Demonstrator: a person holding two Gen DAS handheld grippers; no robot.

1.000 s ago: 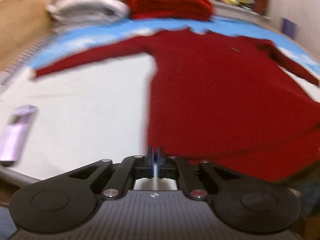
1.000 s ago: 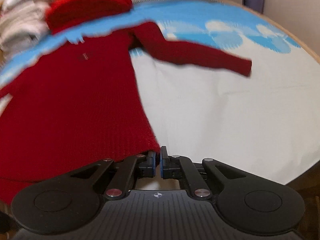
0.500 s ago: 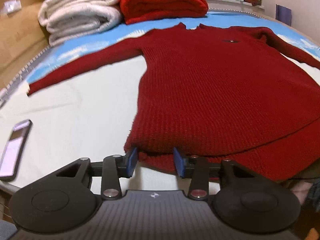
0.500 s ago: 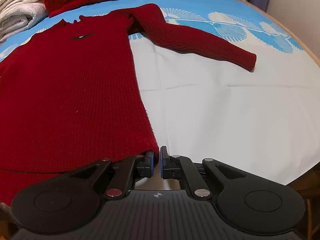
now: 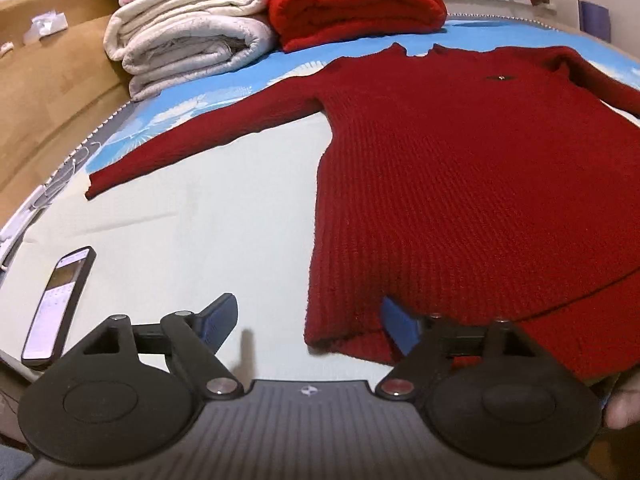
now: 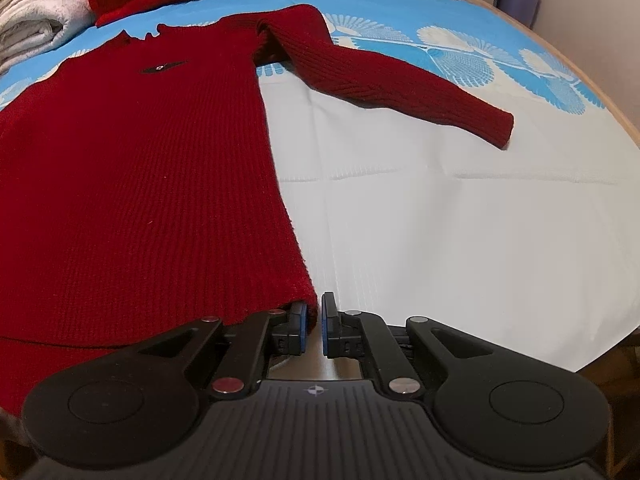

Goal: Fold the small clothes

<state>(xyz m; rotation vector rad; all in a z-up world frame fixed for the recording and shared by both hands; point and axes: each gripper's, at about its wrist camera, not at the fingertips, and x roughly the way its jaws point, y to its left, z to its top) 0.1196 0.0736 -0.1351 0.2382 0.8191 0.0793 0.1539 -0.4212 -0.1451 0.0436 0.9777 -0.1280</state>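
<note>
Sweater [image 5: 460,184] flat on bed [image 6: 460,232], sleeves out. My left hand-held gripper [image 5: 308,322] is spread wide at the hem corner. My right hand-held gripper [image 6: 314,328] is narrow, nearly closed; can't tell if it pinches the hem.

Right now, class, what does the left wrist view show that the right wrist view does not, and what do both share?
Only the left wrist view shows the phone, the sweater's left sleeve and the left hand-held gripper, open around the hem corner. Only the right wrist view shows the right sleeve and the right hand-held gripper, nearly closed at the other hem corner. Both show the red sweater, the folded red garment and the white blankets.
</note>
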